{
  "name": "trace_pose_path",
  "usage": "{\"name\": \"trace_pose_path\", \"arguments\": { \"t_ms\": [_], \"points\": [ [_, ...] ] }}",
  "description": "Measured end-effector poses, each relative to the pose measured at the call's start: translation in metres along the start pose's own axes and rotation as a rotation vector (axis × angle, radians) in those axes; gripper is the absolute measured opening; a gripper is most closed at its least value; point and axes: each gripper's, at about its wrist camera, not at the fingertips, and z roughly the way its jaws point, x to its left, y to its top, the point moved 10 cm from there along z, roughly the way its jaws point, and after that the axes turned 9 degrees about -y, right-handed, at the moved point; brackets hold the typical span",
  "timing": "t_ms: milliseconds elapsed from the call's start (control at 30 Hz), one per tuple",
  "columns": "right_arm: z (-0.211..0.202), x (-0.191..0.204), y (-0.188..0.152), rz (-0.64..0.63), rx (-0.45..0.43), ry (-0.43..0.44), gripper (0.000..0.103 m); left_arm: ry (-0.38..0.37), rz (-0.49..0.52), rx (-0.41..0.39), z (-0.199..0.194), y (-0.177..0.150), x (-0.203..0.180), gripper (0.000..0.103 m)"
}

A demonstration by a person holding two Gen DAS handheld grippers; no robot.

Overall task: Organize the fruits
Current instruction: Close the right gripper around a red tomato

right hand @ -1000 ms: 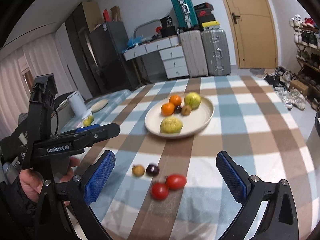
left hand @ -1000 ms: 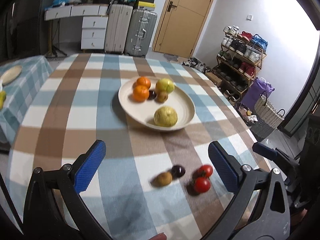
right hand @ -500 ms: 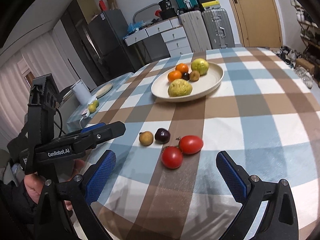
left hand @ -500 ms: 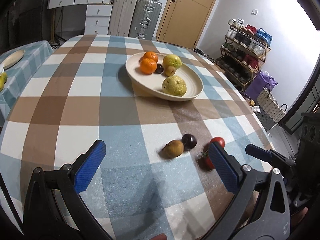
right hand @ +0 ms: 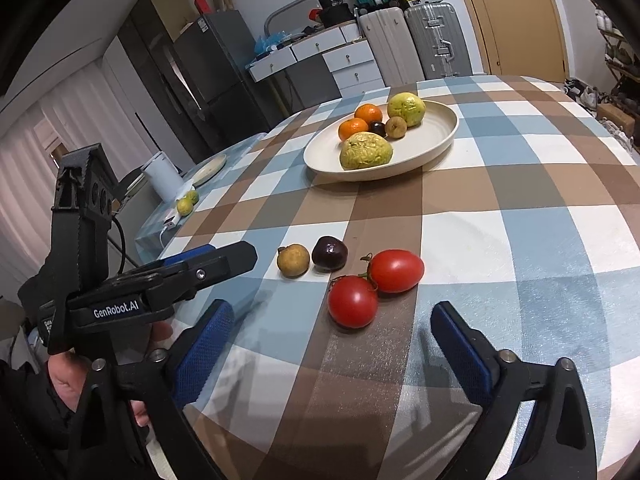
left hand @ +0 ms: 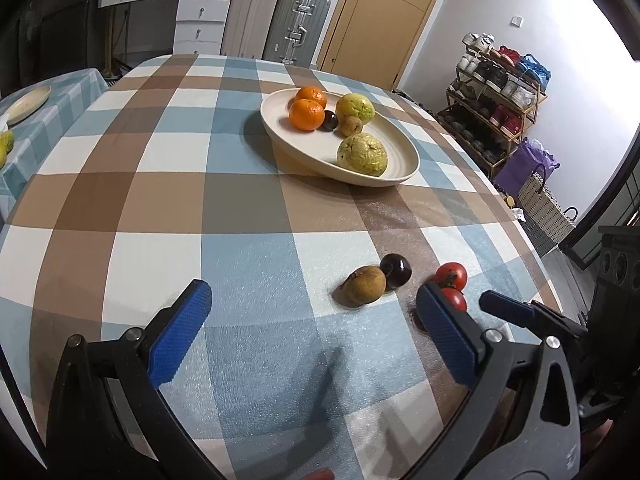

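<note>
round tomato just beyond right fingers

**Surfaces and finishes around the plate**

A matt, smooth cream plate is seen on a finely textured checked tablecloth. Nearer than the plate, two glossy smooth-skinned tomatoes are shown; on the plate, a rough, dull guava is seen.

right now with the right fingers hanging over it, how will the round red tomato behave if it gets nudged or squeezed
The round tomato would probably roll: it sits loose on the flat tablecloth. A nudge may drag the oval tomato too, since the two touch and their green stems meet. Its glossy, taut skin suggests it could slip or bruise, so the right gripper, its fingers closing with nothing between them, should squeeze gently.
</note>
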Motion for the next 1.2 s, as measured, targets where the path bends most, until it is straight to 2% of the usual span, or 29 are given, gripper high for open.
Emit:
{"name": "trace_pose_path", "arguments": {
  "t_ms": [33, 233, 333, 400, 533, 600, 833, 1200],
  "points": [
    [0.001, 0.001, 0.0, -0.001, 0.005, 0.002, 0.091, 0.0, -0.002, 0.0, 0.0, 0.0, 0.001, 0.102],
    [0.005, 0.003, -0.001, -0.003, 0.008, -0.006, 0.085, 0.0, -0.005, -0.001, 0.002, 0.0, 0.002, 0.102],
    [0.007, 0.002, -0.002, -0.003, 0.013, -0.017, 0.076, 0.001, -0.006, 0.001, 0.002, -0.001, 0.003, 0.102],
    [0.009, 0.002, -0.002, -0.001, 0.02, -0.02, 0.073, 0.0, -0.007, 0.002, 0.002, -0.001, 0.004, 0.102],
    [0.012, 0.001, -0.005, 0.0, 0.039, -0.014, 0.056, 0.002, -0.002, 0.005, 0.002, -0.002, 0.004, 0.102],
    [0.013, 0.0, -0.005, 0.004, 0.044, -0.021, 0.053, 0.004, -0.002, 0.005, 0.002, -0.002, 0.004, 0.102],
    [0.018, -0.008, -0.008, 0.023, 0.065, -0.038, 0.029, 0.007, 0.002, 0.017, 0.004, -0.004, 0.002, 0.102],
    [0.019, -0.012, -0.008, 0.034, 0.063, -0.027, 0.027, 0.015, 0.024, 0.024, 0.005, -0.004, -0.002, 0.102]
  ]
}}
